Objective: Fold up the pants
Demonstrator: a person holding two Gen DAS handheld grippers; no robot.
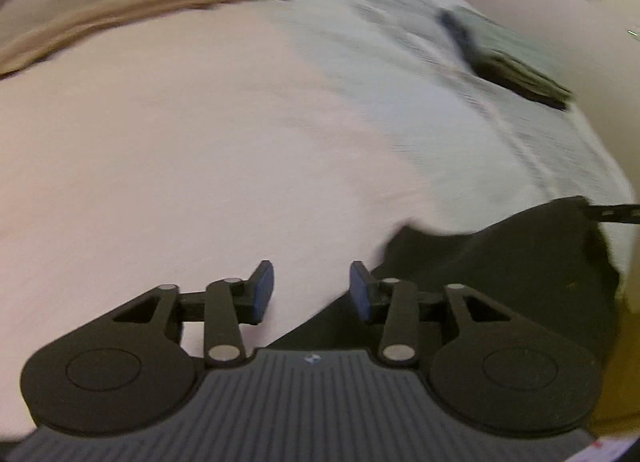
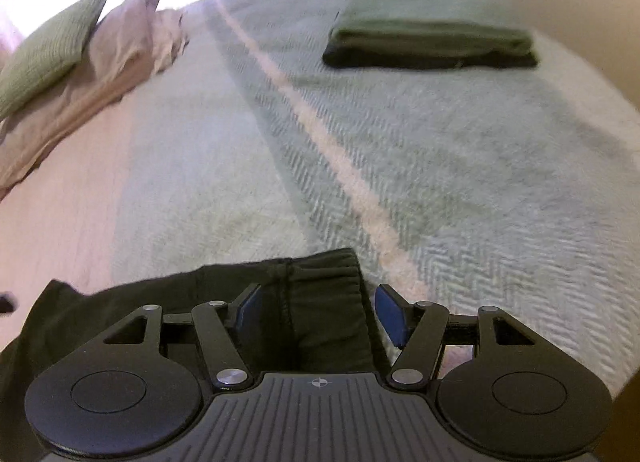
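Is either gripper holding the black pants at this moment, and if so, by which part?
Nothing is held. The left gripper is open over the pink sheet. The right gripper is open above the black pants, pads not touching them.

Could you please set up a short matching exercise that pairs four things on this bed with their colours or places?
Things:
1. pants
2. folded stack
3. cushion
4. blanket

Descriptions:
A. grey-green herringbone weave, spread under the folded pile
B. black, nearest the right gripper
C. green, leaning on the pillows
D. green on top of black, far side of the bed

Pairs: 1-B, 2-D, 3-C, 4-A
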